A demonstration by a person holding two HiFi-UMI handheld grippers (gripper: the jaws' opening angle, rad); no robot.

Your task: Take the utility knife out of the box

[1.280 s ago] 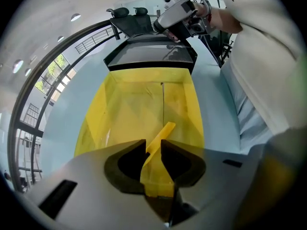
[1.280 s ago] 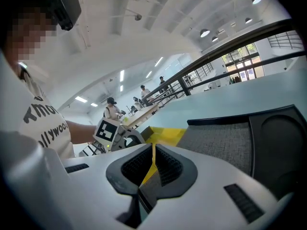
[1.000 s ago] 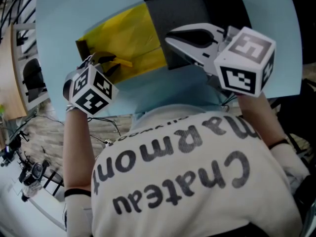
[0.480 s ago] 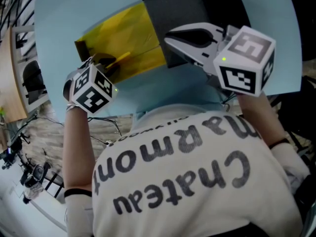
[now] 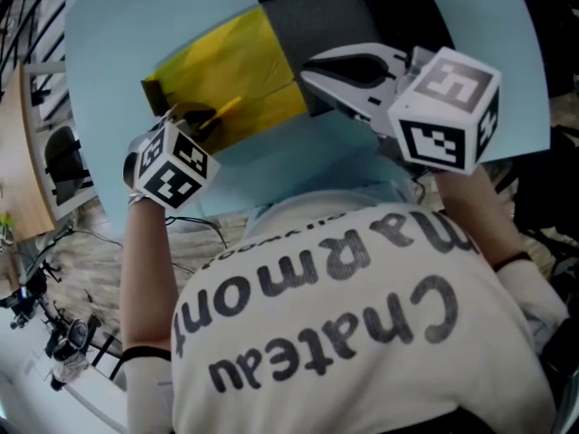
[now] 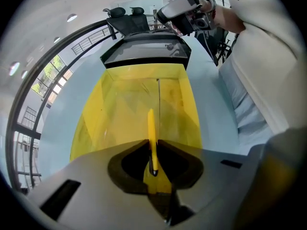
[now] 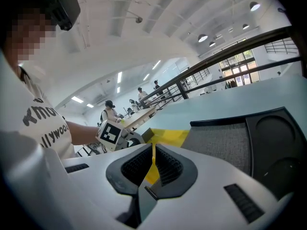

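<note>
From the head view, a pale blue table (image 5: 298,165) carries an open yellow box (image 5: 235,70) with a dark tray (image 5: 317,25) touching its far end. The left gripper (image 5: 194,116) points steeply down into the box's near end, where the utility knife (image 5: 226,107) shows yellow. The right gripper (image 5: 308,70) hangs over the tray.

In the left gripper view, the jaws have just been closing and now pinch the thin knife, which points along the box floor. A dark railing (image 6: 57,51) curves past windows, and chairs (image 6: 124,12) stand beyond the tray.

In the right gripper view, the jaws are drawn together on nothing, with the box showing through a sliver between them. Ceiling lights (image 7: 204,37) hang over a large hall with people (image 7: 110,110) far off.
</note>
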